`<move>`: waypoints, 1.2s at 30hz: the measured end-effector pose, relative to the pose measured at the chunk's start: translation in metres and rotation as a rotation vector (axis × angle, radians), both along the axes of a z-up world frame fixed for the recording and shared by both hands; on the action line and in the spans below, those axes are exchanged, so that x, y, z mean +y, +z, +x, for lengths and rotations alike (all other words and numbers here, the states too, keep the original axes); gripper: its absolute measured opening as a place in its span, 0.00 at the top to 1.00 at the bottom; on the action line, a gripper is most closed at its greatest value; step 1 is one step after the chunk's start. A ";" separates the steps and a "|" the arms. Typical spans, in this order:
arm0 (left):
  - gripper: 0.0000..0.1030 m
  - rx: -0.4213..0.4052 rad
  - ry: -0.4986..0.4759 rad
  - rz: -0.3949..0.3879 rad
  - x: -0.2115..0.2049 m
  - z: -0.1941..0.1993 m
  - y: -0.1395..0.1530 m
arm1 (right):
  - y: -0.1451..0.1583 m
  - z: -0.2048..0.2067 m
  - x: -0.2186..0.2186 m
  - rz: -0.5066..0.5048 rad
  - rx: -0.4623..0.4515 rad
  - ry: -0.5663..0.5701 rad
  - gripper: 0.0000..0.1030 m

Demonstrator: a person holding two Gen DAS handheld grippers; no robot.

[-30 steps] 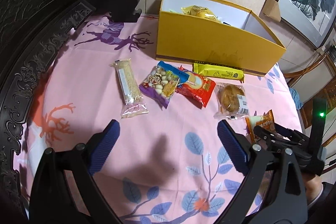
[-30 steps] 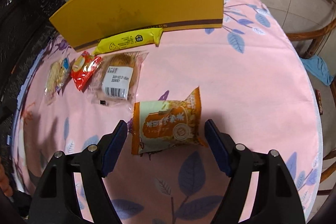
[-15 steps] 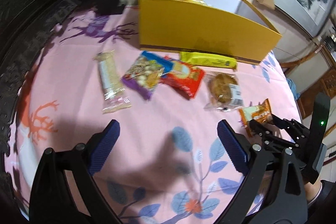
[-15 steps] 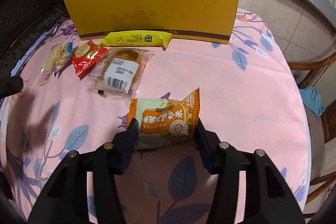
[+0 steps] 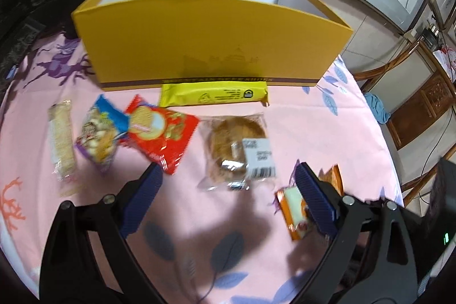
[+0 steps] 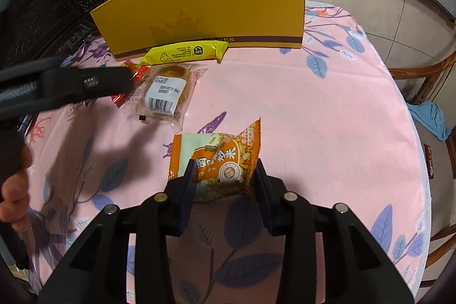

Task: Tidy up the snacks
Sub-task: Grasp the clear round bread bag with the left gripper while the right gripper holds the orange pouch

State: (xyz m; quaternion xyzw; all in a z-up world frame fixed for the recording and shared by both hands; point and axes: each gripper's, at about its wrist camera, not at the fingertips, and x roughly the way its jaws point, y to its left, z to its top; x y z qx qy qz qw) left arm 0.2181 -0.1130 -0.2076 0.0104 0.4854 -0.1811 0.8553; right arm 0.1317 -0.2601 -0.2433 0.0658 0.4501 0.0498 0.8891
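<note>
Right wrist view: right gripper [image 6: 223,175] pinching the orange snack packet [image 6: 219,158].
Its jaws have just been closing; left gripper [image 5: 228,190] gapes empty, yellow box [image 5: 211,47] at twelve o'clock.

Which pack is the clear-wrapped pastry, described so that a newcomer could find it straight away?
Start at the yellow box at the back of the pink cloth. A yellow bar lies along its front wall, and the pastry lies just in front of that bar. It alone has a clear wrapper with a white barcode label; the red pack beside it is opaque.
</note>
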 end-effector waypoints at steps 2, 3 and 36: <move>0.07 -0.001 -0.012 -0.004 -0.011 0.006 -0.006 | 0.000 -0.002 -0.001 0.008 -0.006 -0.001 0.61; 0.07 -0.003 -0.020 -0.002 -0.016 0.008 -0.009 | -0.001 -0.002 -0.001 0.012 -0.009 -0.002 0.61; 0.45 -0.057 -0.024 0.117 -0.041 0.018 -0.048 | -0.003 -0.011 0.006 -0.022 -0.054 0.032 0.55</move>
